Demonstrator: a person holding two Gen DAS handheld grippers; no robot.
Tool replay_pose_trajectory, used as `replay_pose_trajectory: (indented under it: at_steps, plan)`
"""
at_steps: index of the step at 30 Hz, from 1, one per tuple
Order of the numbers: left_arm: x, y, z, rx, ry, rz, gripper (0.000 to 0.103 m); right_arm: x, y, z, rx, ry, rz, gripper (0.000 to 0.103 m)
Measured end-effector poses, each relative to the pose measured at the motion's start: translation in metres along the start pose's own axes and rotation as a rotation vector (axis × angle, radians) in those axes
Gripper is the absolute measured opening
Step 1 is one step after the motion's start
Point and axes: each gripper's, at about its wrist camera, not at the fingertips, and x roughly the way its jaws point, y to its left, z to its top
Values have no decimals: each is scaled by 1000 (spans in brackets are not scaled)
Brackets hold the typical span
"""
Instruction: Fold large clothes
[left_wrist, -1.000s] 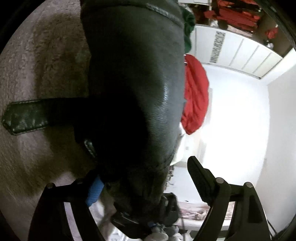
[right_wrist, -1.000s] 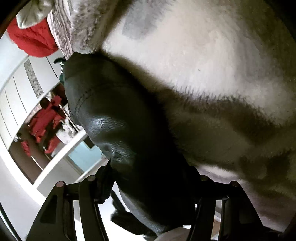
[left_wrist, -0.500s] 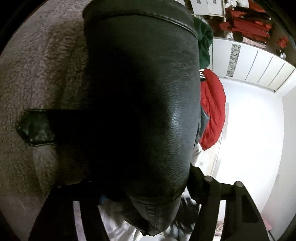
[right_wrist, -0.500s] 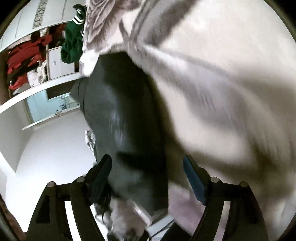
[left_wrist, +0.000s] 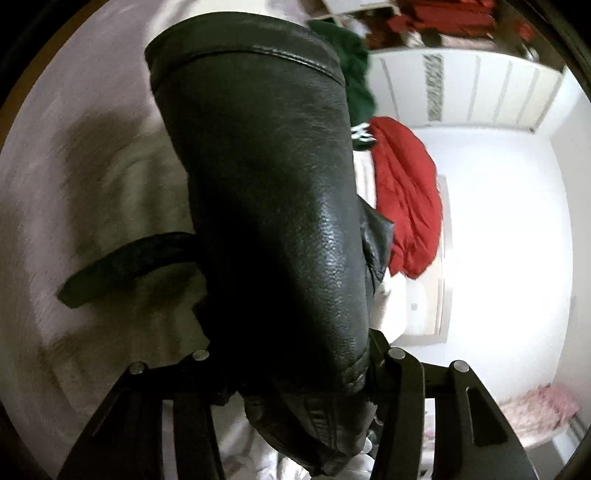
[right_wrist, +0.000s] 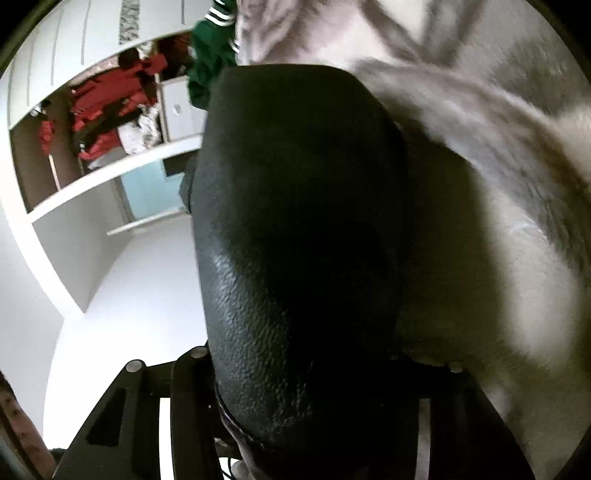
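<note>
Left gripper (left_wrist: 291, 373): jaws closing, with a thick fold of the black leather jacket (left_wrist: 273, 206) between them. The leather fills the gap from one finger to the other and bulges up and away from the gripper, so it reads as a clench on the jacket. A stitched hem runs across the far end of the fold. A black strap (left_wrist: 125, 266) sticks out from the jacket to the gripper's left, lying over the pale fuzzy blanket (left_wrist: 74, 177) beneath.

Beyond and to the right of the left gripper: a red garment (left_wrist: 406, 199) bunched up, a green garment (left_wrist: 354, 74) just past it, white cupboard doors (left_wrist: 480, 92) further off. Motion blur at the edges.

Right gripper (right_wrist: 299, 373): jaws closing as well, the same jacket (right_wrist: 295, 221) packed between the fingers and covering most of the view ahead; gripped on the leather. The fingertips themselves are hidden by the leather. The grey-and-white blanket (right_wrist: 498, 184) lies to the gripper's right, blurred. To its left, an open wardrobe (right_wrist: 110, 107) with red clothes hanging inside, and a green garment (right_wrist: 210, 62) at the far end of the jacket.
</note>
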Motion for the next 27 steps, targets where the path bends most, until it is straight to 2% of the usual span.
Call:
replay_pose_trajectory:
  at_steps: [4, 9, 11, 17, 21, 25, 27]
  plan:
    - [15, -50, 11, 77, 17, -17, 47, -23, 36, 10, -30, -45, 73, 49]
    - [59, -127, 23, 165, 49, -66, 46, -82, 89, 34, -65, -117, 133, 49]
    - [90, -159, 29, 189, 71, -103, 46, -106, 112, 48, -80, -151, 136, 49]
    - [210, -243, 42, 210, 174, -257, 46, -223, 178, 106, -153, -299, 83, 49]
    - [304, -293, 40, 245, 245, -329, 46, -303, 214, 162, -188, -402, 38, 49]
    - [358, -307, 5, 268, 286, -378, 46, -366, 232, 219, -200, -464, 14, 49]
    - [396, -320, 6, 284, 290, -399, 46, -397, 239, 257, -214, -478, 1, 49]
